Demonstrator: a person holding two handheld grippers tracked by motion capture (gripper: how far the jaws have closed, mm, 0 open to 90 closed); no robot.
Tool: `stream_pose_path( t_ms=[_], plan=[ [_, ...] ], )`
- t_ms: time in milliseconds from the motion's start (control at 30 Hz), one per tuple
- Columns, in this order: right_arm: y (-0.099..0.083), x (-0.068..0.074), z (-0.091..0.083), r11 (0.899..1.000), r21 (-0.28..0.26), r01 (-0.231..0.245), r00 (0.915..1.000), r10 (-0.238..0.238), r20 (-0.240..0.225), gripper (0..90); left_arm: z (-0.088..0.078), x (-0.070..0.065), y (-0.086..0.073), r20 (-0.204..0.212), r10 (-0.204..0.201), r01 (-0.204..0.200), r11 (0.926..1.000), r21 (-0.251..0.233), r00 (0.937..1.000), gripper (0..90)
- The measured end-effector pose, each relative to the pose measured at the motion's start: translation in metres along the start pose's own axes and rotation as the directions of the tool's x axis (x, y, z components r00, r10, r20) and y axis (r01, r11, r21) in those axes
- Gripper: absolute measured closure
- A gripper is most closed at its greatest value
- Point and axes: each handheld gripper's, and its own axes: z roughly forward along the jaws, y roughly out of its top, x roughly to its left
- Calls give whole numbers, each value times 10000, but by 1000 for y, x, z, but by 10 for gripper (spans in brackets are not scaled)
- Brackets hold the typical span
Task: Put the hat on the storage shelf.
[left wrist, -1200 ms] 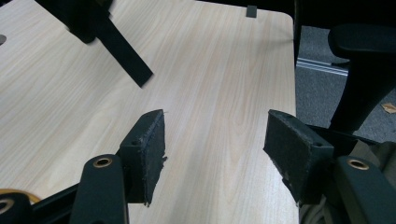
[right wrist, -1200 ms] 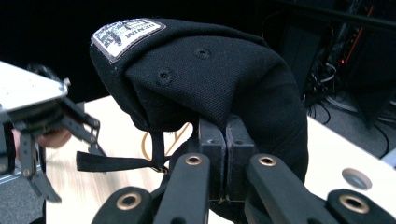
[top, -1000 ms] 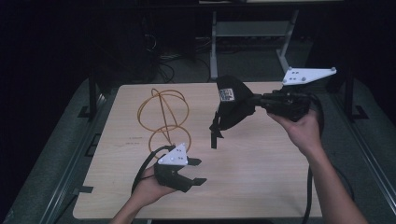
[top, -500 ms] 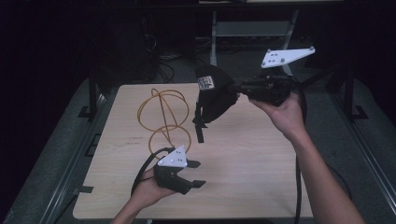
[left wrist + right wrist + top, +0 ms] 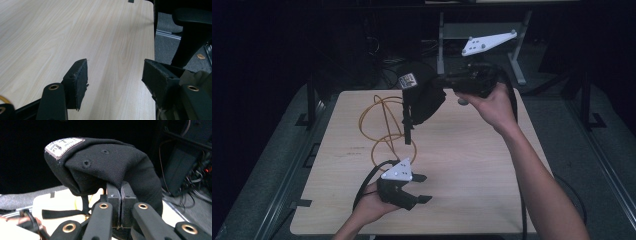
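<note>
A dark room with stands and cables at the back surrounds a pale wood-grain table; the right claw is held up over the table's far part, clenched on a fold of a black cap, which hangs in the air from its tips with a pale label on its upper side and a strap dangling below it; in the right gripper view the two pads stand pressed together with the cap's cloth draped over and around them; beneath and just beyond the hanging cap, a coil of yellow cable lies on the table; the left claw sits low near the table's near edge, well apart from the cap, released, its jaws standing apart with bare wood between them in the left gripper view; the yellow coil lies just beyond this claw.
</note>
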Motion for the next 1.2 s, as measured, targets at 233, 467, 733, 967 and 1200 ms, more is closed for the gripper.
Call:
stream_pose_path(
  t_ms=[233,467,733,967,1200],
  plan=[
    [11,3,24,9998,135,160,9995,-156,-282,884,3,-2,-2,96,29,-29,10000,30,9999,363],
    [6,2,52,9979,571,305,9978,-270,-612,877,6,-2,-5,211,-62,58,9998,214,9998,357],
    [4,5,81,9988,353,328,9959,-297,-853,874,10,-1,-6,380,-59,49,9997,246,9993,357],
    [1,10,99,9994,11,334,9956,-332,-878,870,14,-3,-7,537,-80,62,9994,343,9985,357],
    [-1,11,111,9982,-533,271,9854,-357,-1666,875,14,-2,-7,627,28,-52,9993,371,9980,357]
  ],
)
